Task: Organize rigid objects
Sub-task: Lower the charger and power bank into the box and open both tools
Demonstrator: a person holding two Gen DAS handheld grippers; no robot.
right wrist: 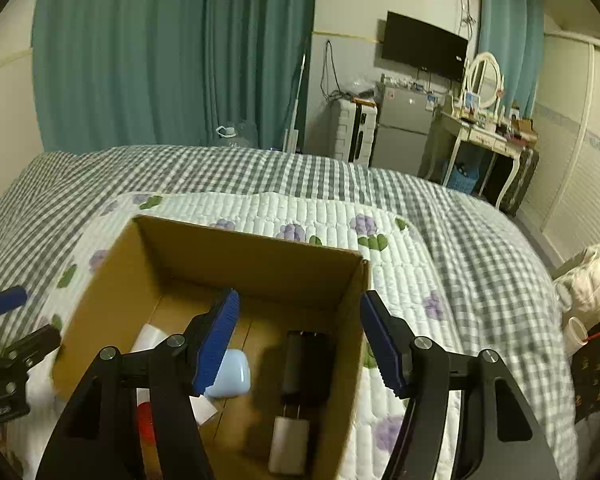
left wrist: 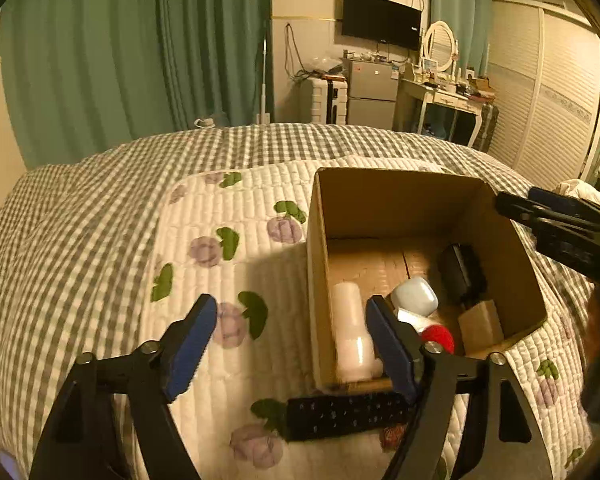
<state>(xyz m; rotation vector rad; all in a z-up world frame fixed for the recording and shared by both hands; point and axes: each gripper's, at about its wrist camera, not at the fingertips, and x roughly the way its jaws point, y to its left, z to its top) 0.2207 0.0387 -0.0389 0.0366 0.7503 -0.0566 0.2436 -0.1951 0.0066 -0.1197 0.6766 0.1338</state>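
Observation:
An open cardboard box sits on the quilt. In it lie a white bottle, a pale blue case, a black item, a red-capped item and a small tan block; a white charger shows in the right wrist view. A black remote lies on the quilt in front of the box. My left gripper is open and empty, over the box's near left wall. My right gripper is open and empty above the box's right side.
The box rests on a white floral quilt over a grey checked bedspread. Beyond the bed stand green curtains, a small fridge and a dressing table. A white bag and cup sit at the bed's right.

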